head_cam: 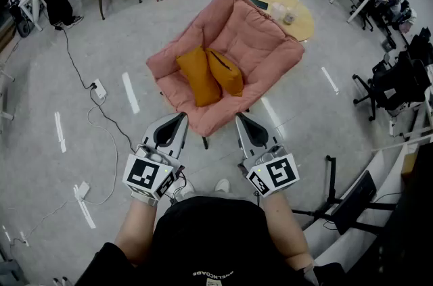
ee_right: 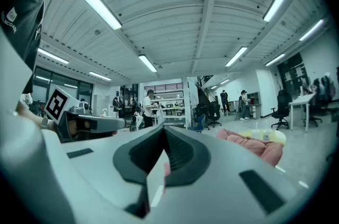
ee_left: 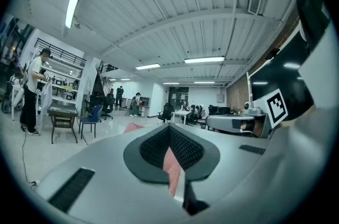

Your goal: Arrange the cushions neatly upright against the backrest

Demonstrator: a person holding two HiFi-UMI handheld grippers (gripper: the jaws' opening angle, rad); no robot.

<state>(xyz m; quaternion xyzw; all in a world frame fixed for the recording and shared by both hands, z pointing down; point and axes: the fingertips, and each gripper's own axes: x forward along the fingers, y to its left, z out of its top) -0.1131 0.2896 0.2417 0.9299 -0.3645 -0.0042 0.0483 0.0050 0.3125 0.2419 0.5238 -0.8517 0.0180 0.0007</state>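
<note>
On the quilted pink chair lie two plump mustard cushions; left gripper and right gripper pressed together

Pink chair: soft quilted cloth. Orange cushions: matt fabric. Floor: glossy, smooth. Round table: pale wood.

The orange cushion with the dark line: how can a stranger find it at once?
Find the pink chair on the grey floor. Two orange cushions lie side by side on its seat. It is the right-hand cushion, shorter than the left-hand cushion, with a dark line along its upper edge.
</note>
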